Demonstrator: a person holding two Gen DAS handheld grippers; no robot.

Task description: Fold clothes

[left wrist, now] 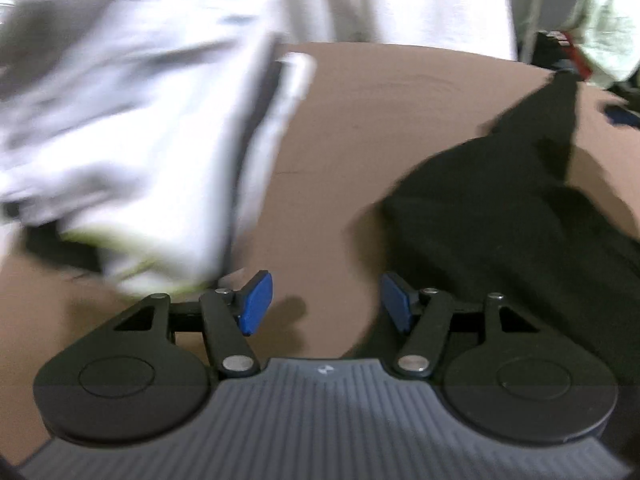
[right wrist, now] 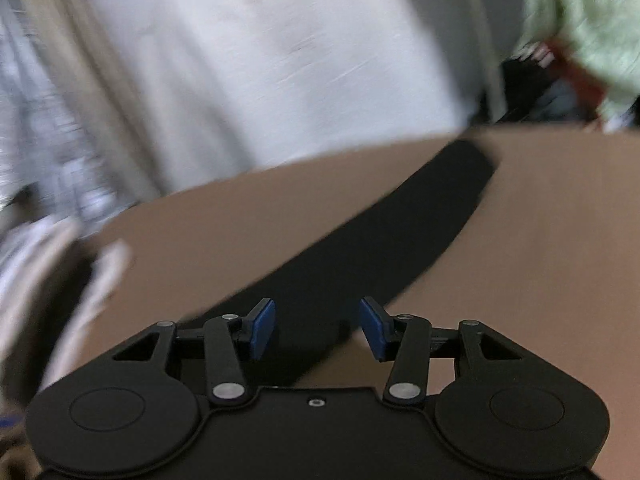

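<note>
1. A black fabric garment (left wrist: pixel 500 208) lies on the brown flat table surface (left wrist: pixel 360 128); in the right wrist view a long black strip of it (right wrist: pixel 400 240) runs diagonally across the top.
2. A blurred white-and-grey garment pile (left wrist: pixel 132 128) sits at the table's left side, apart from the black one.
3. The left gripper (left wrist: pixel 326 304) has its blue-padded jaws spread, empty, over bare table.
4. The right gripper (right wrist: pixel 318 328) is likewise spread and empty, above the black strip's near end.
5. A pale wall (right wrist: pixel 280 60) stands behind the table.
</note>
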